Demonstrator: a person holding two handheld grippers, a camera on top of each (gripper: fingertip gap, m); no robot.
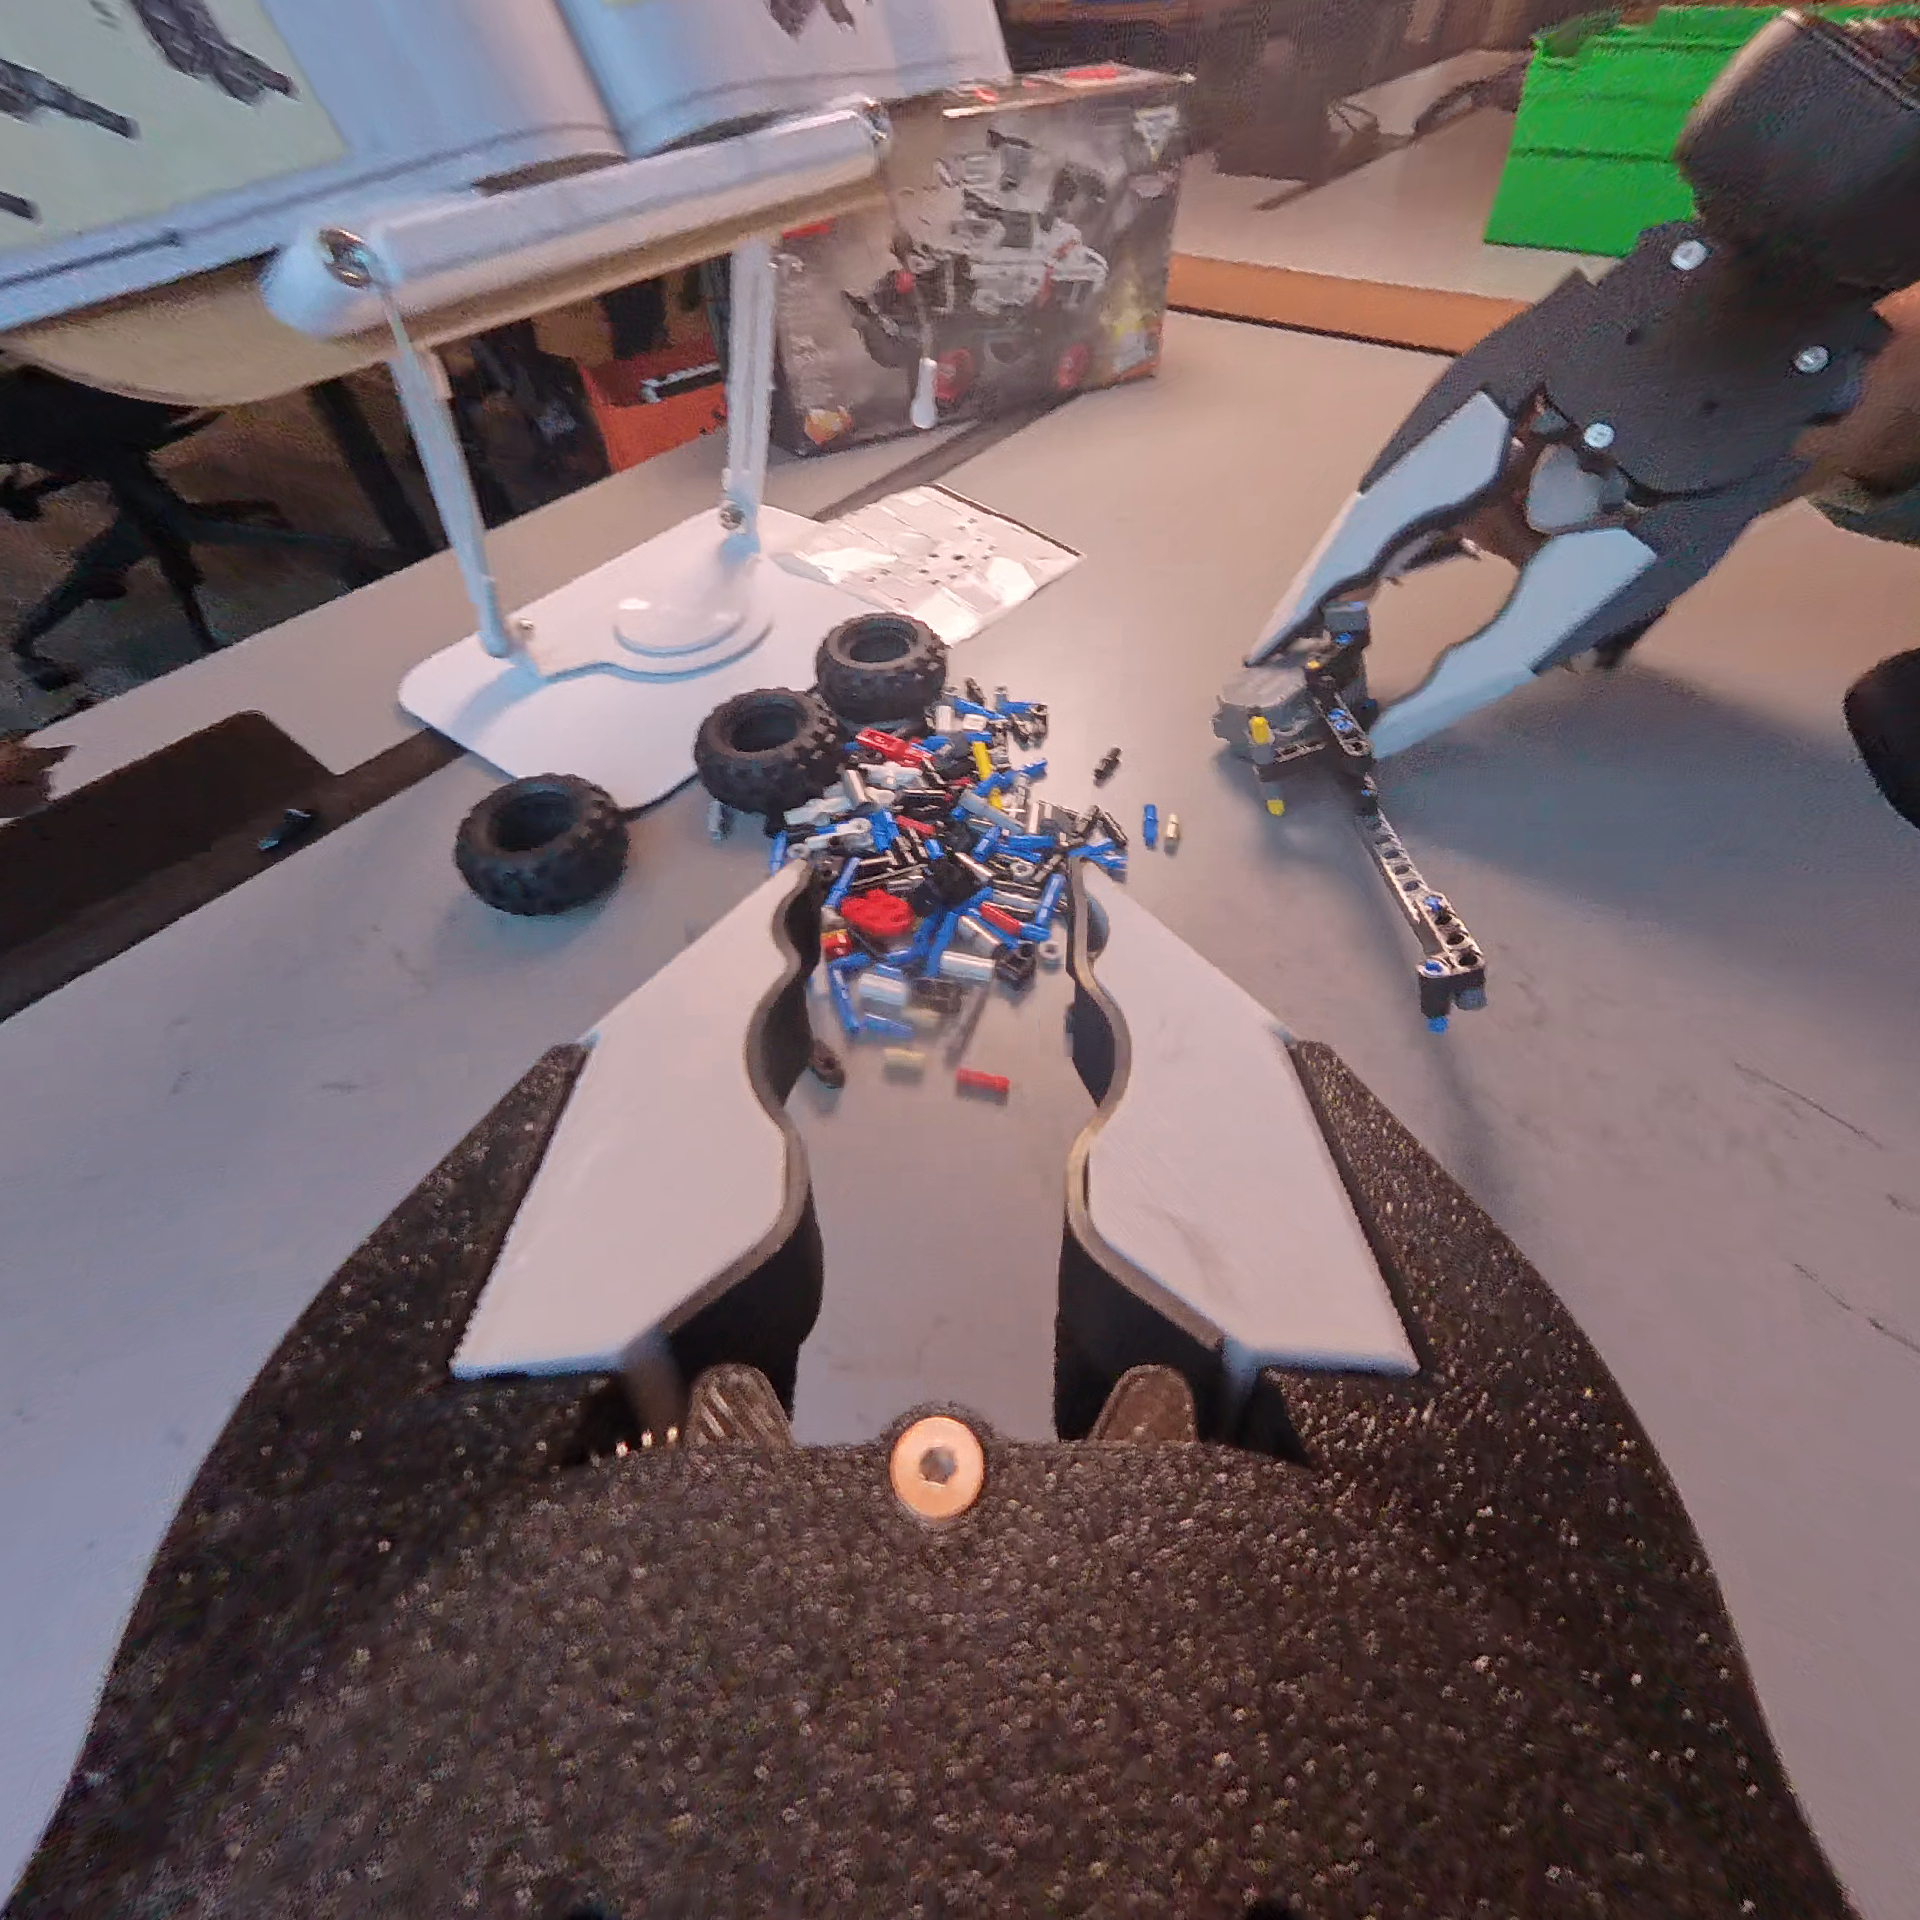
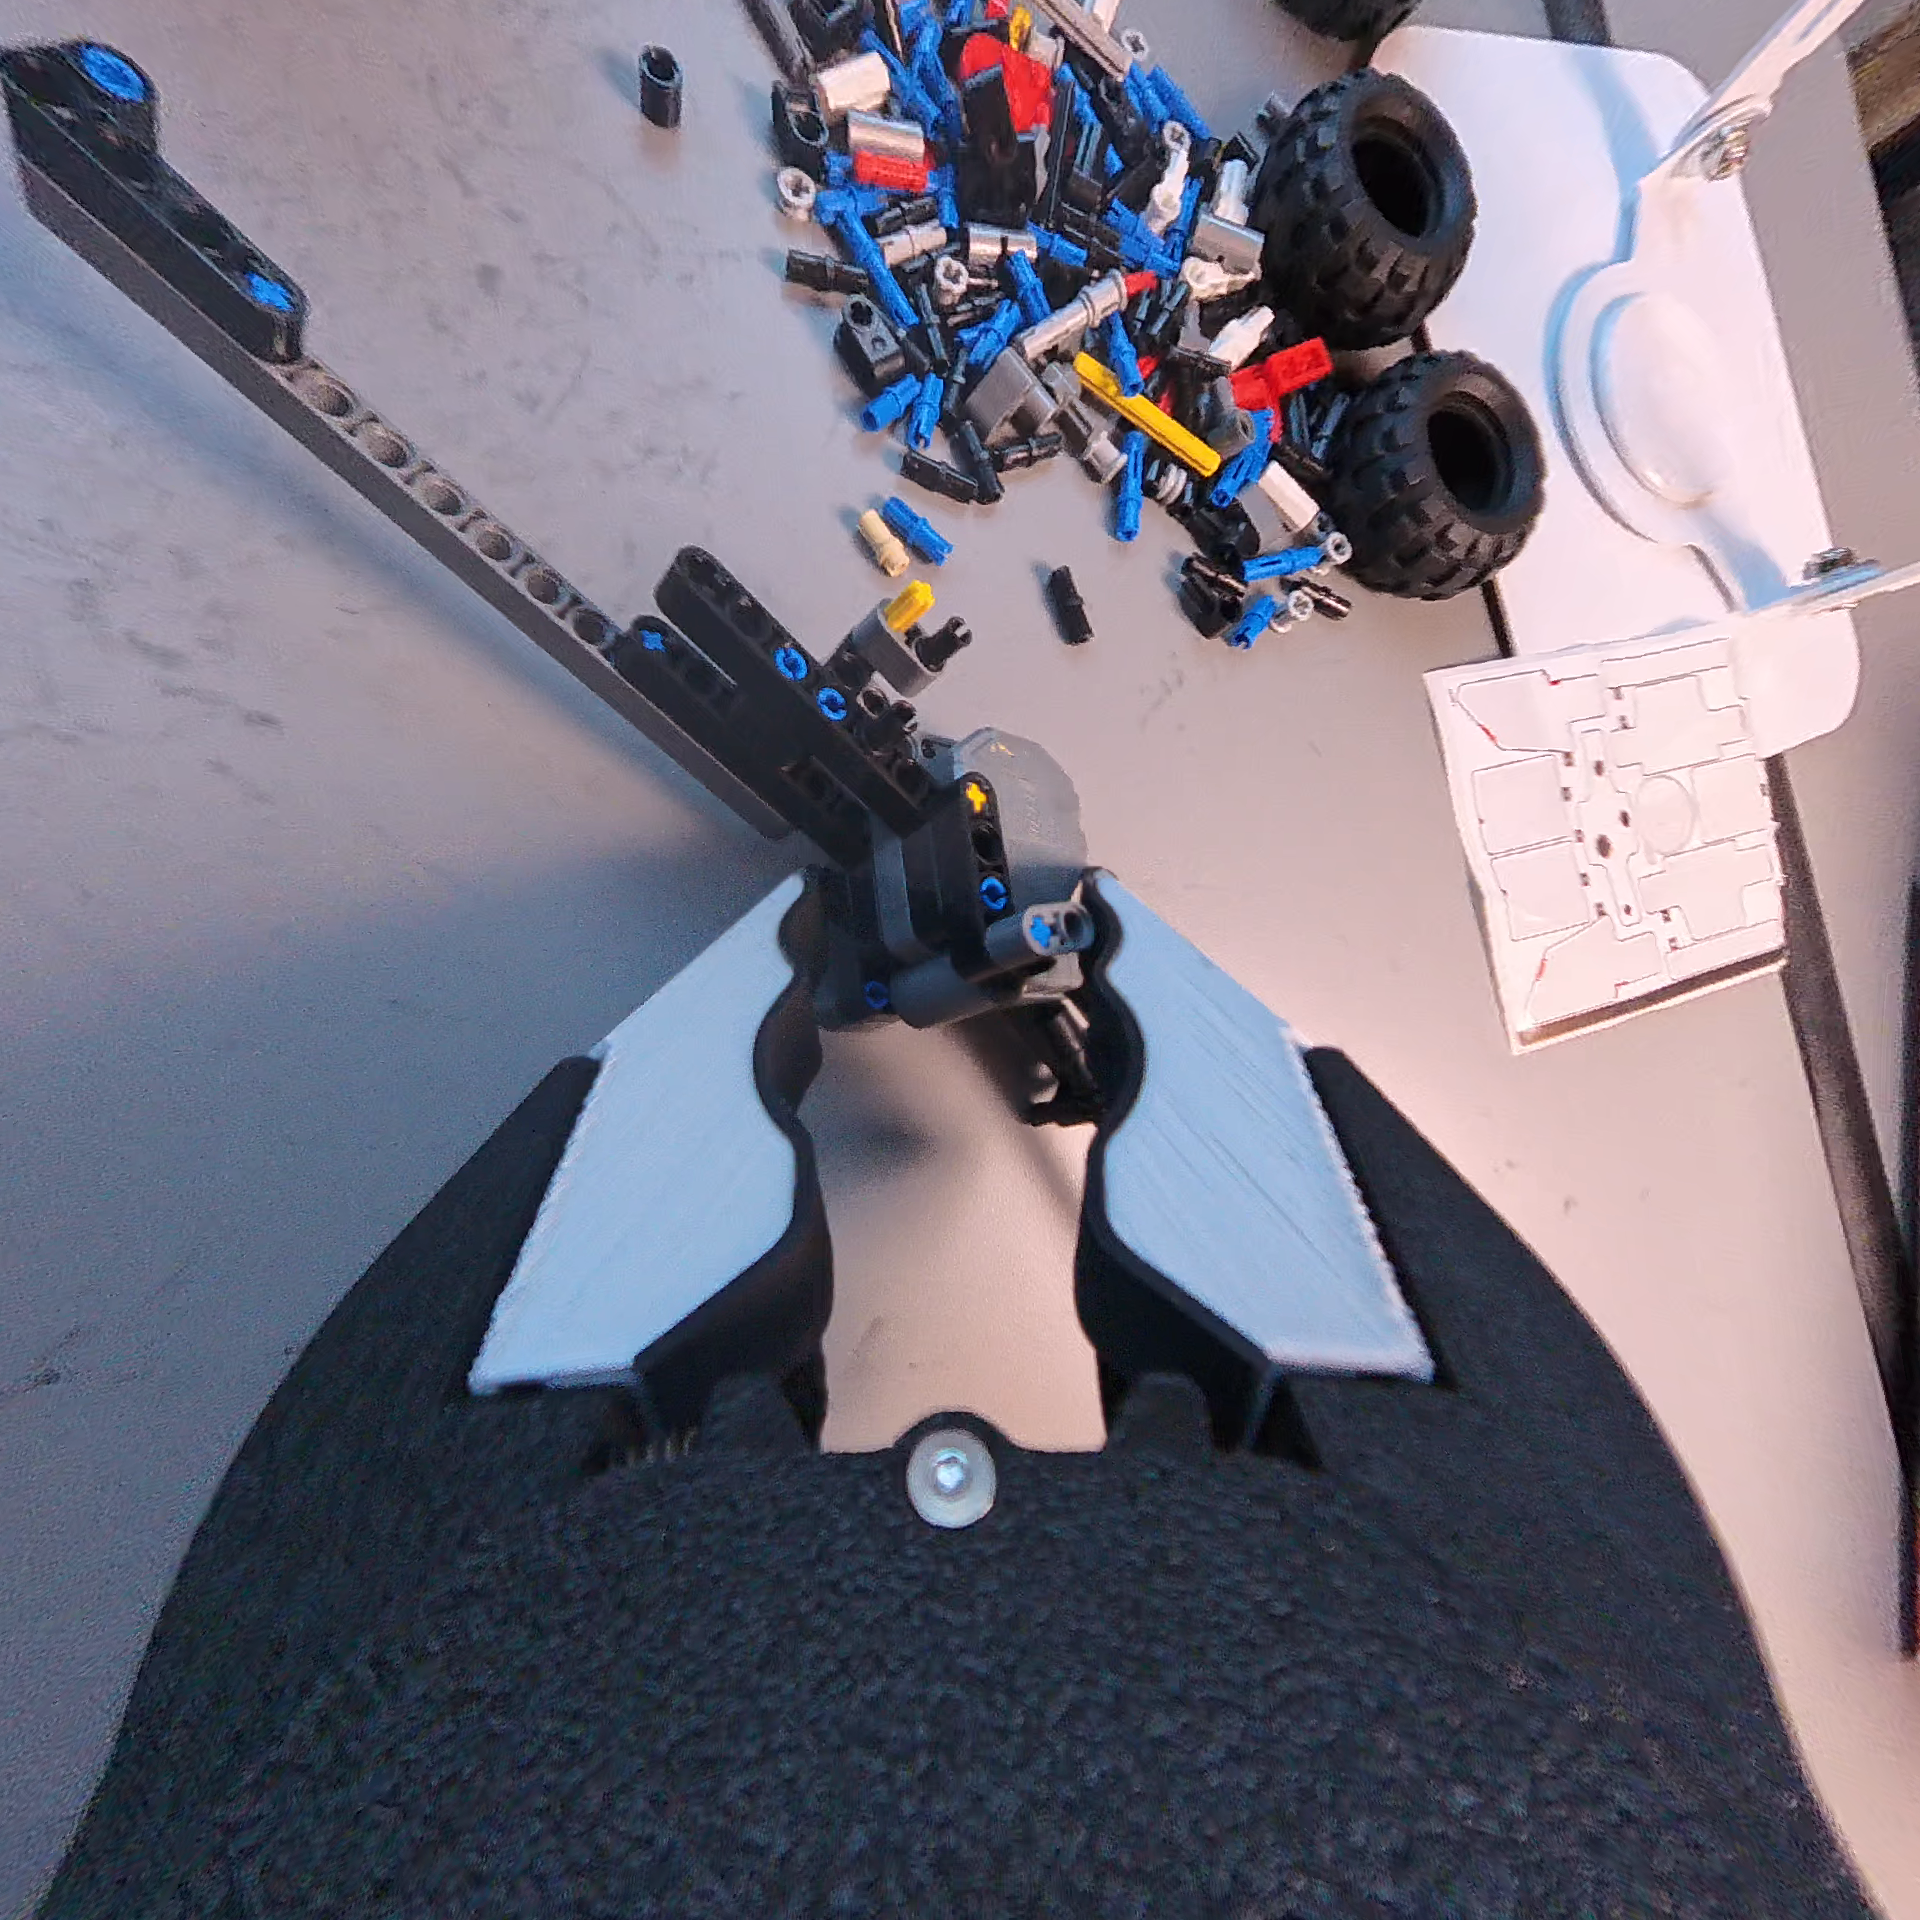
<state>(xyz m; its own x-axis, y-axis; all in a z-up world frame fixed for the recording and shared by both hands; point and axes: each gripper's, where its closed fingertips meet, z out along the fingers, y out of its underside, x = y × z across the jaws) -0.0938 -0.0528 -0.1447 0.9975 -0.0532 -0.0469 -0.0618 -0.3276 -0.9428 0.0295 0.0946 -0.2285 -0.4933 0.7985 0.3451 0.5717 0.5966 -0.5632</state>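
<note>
My left gripper [image 1: 940, 894] is open and hovers just above the near edge of a pile of small blue, black, grey and red building-toy parts [image 1: 935, 831] on the grey table [image 1: 312, 1039]. It holds nothing. My right gripper [image 2: 948, 914] is open, its jaws standing either side of the grey-and-black end of a part-built assembly [image 2: 831, 727] with a long black holed beam [image 2: 343, 416]. The assembly rests on the table. The right gripper [image 1: 1320, 701] and the assembly [image 1: 1288, 727] also show at the right of the left wrist view. The pile also shows in the right wrist view [image 2: 1039, 260].
Three black knobbly tyres [image 1: 540, 847] [image 1: 769, 753] [image 1: 881, 665] lie beside the pile. A white stand [image 1: 623, 644] holding an open booklet [image 1: 312, 104] is behind them. A sticker sheet [image 1: 935, 556], a toy box [image 1: 987, 260] and a green crate [image 1: 1590, 135] lie farther back. My right fingertips sit around 20 cm from my left ones.
</note>
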